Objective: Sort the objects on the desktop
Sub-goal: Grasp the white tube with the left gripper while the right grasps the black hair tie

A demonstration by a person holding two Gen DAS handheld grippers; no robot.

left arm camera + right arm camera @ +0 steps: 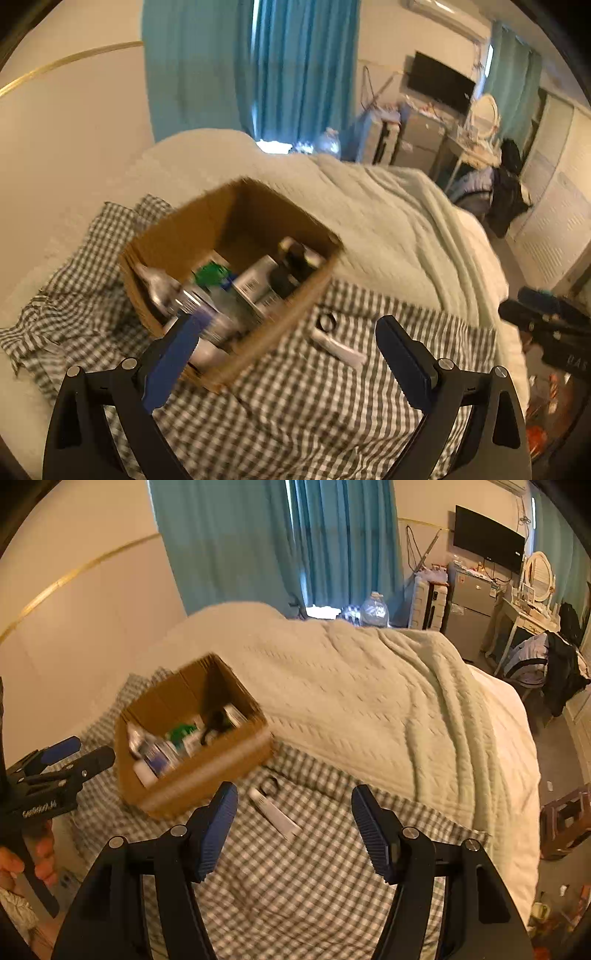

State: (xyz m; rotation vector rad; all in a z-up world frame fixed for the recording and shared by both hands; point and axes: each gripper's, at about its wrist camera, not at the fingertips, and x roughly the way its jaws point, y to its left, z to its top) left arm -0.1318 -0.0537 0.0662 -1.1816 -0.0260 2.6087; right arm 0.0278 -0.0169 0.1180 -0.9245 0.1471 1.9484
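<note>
Sorting looks nearly done: your brown cardboard box (192, 738) at centre-left holds most items; white tube (275, 815) and small black ring (269, 785) remain on the checked cloth (314, 878), with your left gripper (288, 347) and right gripper (295, 823) both wide and empty.

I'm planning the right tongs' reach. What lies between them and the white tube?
Only bare checkered cloth separates the open right tongs from the white tube, as the right wrist view shows.
</note>
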